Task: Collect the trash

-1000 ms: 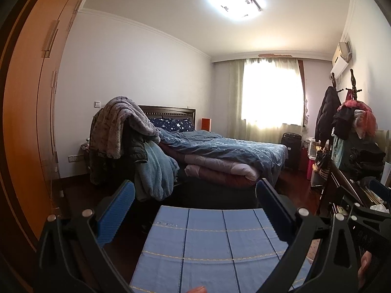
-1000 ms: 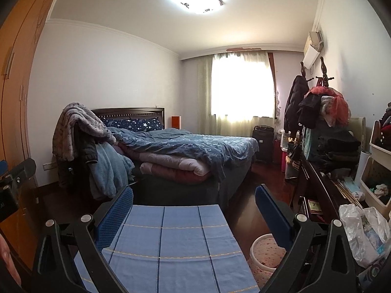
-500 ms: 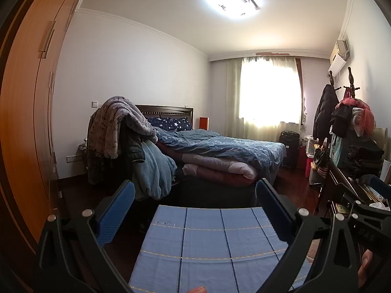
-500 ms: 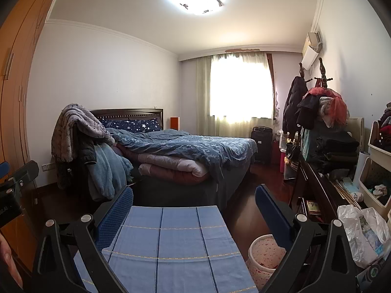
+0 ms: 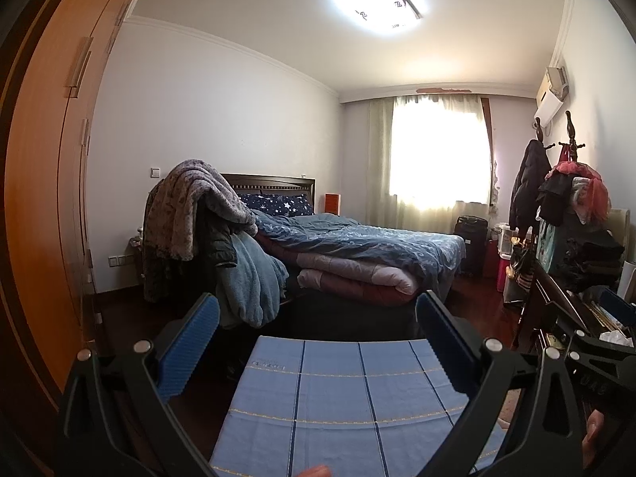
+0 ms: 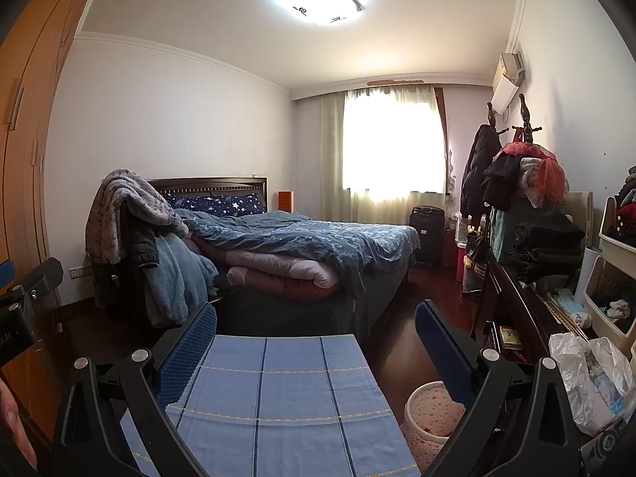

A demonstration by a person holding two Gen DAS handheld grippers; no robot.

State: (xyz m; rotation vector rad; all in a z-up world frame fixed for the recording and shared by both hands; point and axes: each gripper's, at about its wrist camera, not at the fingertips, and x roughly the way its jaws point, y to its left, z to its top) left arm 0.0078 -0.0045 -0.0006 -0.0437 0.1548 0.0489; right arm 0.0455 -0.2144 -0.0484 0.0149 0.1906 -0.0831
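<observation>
My left gripper (image 5: 318, 330) is open and empty, held above a table with a blue checked cloth (image 5: 338, 405). My right gripper (image 6: 316, 330) is open and empty above the same cloth (image 6: 270, 397). A pink-spotted waste bin (image 6: 431, 413) stands on the floor right of the table, below my right finger. A crumpled white plastic bag (image 6: 592, 377) lies on the dark sideboard at the right. No loose trash shows on the cloth.
A bed (image 6: 302, 246) with piled blue and pink quilts fills the middle of the room. Blankets hang over a chair (image 6: 135, 234) to its left. An orange wardrobe (image 5: 43, 198) lines the left. A cluttered dark sideboard (image 6: 528, 302) and coat rack (image 6: 512, 175) line the right.
Both views have shifted slightly; the room has drifted a little leftward and the cameras have edged forward. Both grippers stay open and empty.
</observation>
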